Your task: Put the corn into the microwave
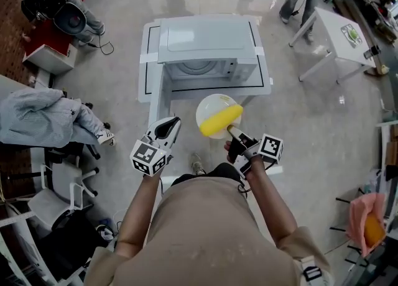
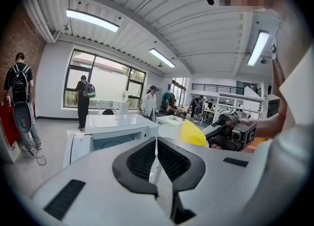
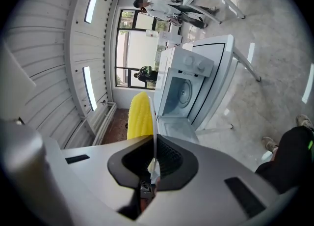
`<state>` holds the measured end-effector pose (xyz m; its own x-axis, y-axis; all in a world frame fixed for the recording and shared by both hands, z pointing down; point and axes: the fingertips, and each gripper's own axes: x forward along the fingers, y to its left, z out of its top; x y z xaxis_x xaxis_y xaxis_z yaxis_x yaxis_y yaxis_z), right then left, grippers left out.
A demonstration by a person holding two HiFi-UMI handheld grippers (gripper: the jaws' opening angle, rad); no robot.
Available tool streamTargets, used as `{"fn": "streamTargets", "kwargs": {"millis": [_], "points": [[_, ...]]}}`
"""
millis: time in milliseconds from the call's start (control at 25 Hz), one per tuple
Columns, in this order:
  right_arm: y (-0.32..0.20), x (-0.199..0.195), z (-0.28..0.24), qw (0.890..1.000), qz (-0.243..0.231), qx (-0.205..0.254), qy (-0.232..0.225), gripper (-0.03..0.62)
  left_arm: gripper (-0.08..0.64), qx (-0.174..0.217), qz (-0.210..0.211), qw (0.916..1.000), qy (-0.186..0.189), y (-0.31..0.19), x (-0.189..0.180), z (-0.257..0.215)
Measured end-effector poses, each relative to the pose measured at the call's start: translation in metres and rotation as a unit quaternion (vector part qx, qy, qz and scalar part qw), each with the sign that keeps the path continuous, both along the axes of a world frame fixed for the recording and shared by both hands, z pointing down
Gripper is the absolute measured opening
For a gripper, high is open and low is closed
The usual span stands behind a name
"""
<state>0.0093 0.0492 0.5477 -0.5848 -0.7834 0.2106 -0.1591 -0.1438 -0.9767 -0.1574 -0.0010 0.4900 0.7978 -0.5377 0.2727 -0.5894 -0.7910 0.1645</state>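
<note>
A yellow corn cob lies on a round white plate. My right gripper is shut on the plate's near rim and holds it in the air in front of the table. In the right gripper view the plate shows edge-on between the pads, with the corn to its left. The white microwave stands on a white table ahead, its door swung open and the cavity with turntable visible. My left gripper hovers left of the plate, shut and empty. From the left gripper view the corn is to the right.
Another white table stands at the far right with a person beside it. A chair draped with grey clothes is at the left, and a person with a backpack at the far left. A pink bag sits low right.
</note>
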Motion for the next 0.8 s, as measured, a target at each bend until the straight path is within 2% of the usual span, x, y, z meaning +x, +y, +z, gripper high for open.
{"fn": "streamTargets", "kwargs": {"millis": [240,520,800], "points": [[-0.016,-0.010,0.005,1.000,0.011,-0.003,0.006,0.015,0.002,-0.001,0.010,0.9999,0.000,-0.019,-0.004,-0.001],[-0.044,-0.010,0.012,1.000,-0.004,0.000,0.012,0.015,0.003,-0.008,0.002,1.0000,-0.004,-0.041,-0.005,0.005],[-0.088,0.000,0.026,0.999,-0.026,-0.017,0.018,0.015,0.003,-0.019,-0.012,0.9996,-0.020,-0.076,0.004,0.012]]}}
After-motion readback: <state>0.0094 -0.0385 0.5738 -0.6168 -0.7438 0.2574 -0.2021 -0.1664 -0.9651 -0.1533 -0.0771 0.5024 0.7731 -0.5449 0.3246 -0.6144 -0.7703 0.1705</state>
